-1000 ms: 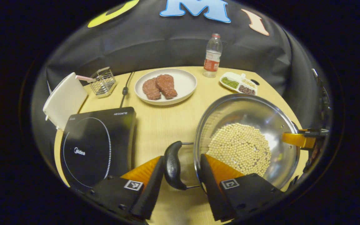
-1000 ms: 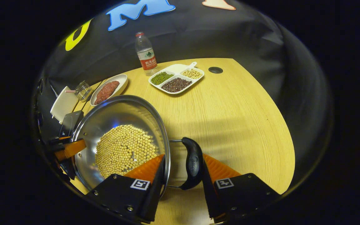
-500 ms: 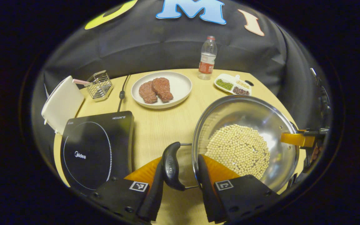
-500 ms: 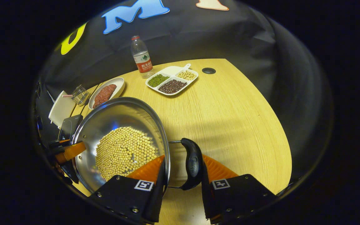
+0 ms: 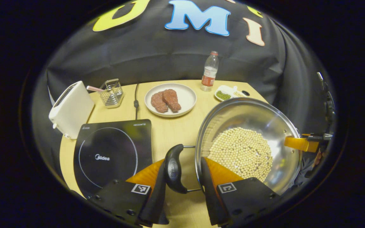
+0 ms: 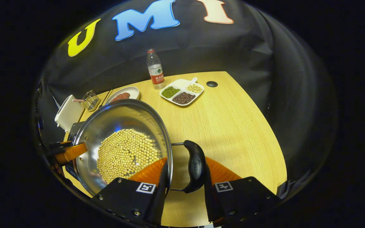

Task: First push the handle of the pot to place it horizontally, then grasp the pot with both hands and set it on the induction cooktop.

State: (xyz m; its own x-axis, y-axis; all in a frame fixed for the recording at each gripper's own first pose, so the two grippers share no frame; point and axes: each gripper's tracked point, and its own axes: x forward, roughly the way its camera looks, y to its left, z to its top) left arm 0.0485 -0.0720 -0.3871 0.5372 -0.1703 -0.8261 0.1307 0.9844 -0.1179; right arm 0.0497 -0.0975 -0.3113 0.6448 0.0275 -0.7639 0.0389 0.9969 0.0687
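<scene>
you are in the second step: both grippers grip the pot (image 5: 249,139), and it looks lifted off the tabletop (image 6: 233,126), though the gap under it is hard to judge. the pot is a shiny steel pan with a layer of pale beans (image 5: 241,152) in its bottom. in the left gripper view, your left gripper (image 5: 181,186) has its fingers closed narrow, one finger outside the dark side handle (image 5: 173,167) and the other against the inside of the pot wall, so handle and rim are pinched together. in the right gripper view, your right gripper (image 6: 184,186) clamps the opposite handle (image 6: 195,166) and rim the same way.

the induction cooktop (image 5: 112,155) lies flat at the tabletop's near left corner, with a white toaster (image 5: 70,109) just behind it. the pot hangs to the right of it, over the near edge of the tabletop.

next, i judge you need to carry the pot leftward with both hands level, so the beans do not slide, centre it over the cooktop's ring, and lower it before loosening either grip
</scene>
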